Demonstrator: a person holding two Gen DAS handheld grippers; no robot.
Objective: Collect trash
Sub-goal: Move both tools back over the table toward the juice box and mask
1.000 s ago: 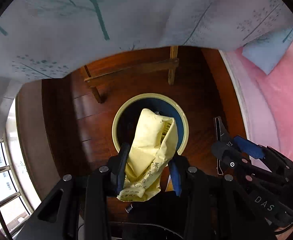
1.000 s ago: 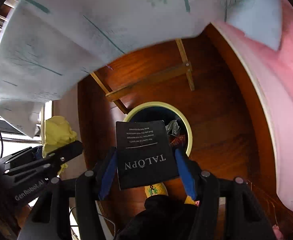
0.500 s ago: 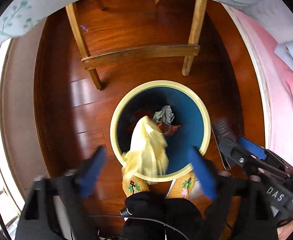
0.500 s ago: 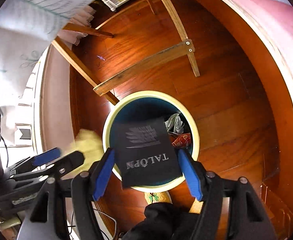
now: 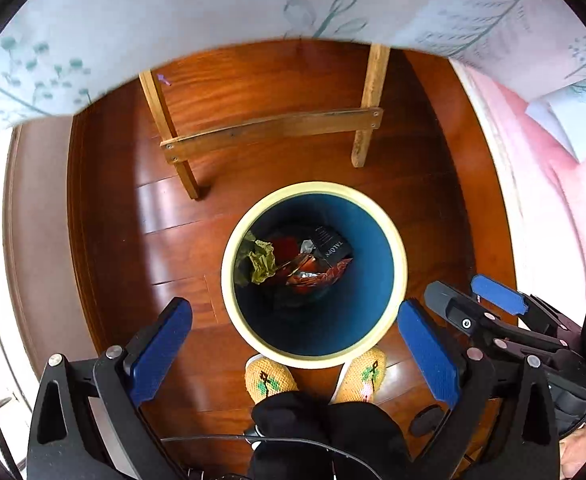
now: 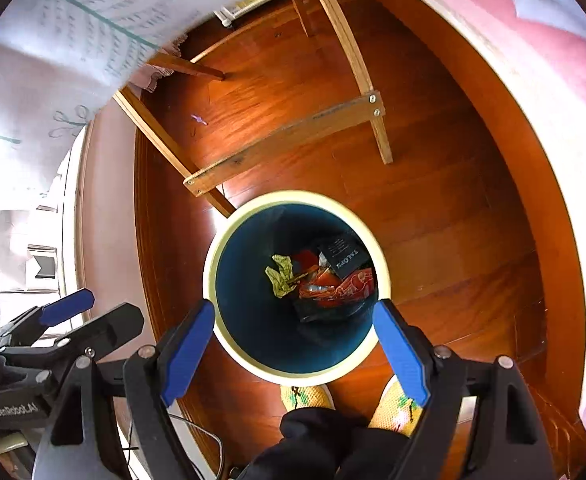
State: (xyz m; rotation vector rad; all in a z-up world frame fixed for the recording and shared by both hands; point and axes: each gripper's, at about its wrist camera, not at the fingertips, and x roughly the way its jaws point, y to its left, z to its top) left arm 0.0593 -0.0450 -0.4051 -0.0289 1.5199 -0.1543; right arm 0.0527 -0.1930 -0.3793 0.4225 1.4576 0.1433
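Observation:
A round bin with a cream rim (image 5: 313, 188) (image 6: 293, 197) and blue inside stands on the wood floor, straight below both grippers. In it lie a crumpled yellow wrapper (image 5: 261, 263) (image 6: 281, 277), a black "TALOPN" packet (image 5: 332, 244) (image 6: 346, 259) and red foil wrappers (image 5: 313, 277) (image 6: 333, 287). My left gripper (image 5: 293, 312) hangs over the bin's near rim, its jaws opening wide with nothing between them. My right gripper (image 6: 293, 308) does the same beside it, jaws opening and empty. Each gripper shows in the other's view: right gripper (image 5: 457, 286), left gripper (image 6: 111, 306).
Wooden table legs with a crossbar (image 5: 273, 130) (image 6: 285, 142) stand just beyond the bin, under a hanging printed tablecloth (image 5: 213, 8). Pink bedding (image 5: 541, 200) borders the floor on the right. The person's yellow knitted slippers (image 5: 269, 376) (image 6: 305, 396) touch the bin's near side.
Both grippers have opened and sunk toward the bin. The yellow wrapper left the left gripper and the black packet left the right; both now lie inside the bin.

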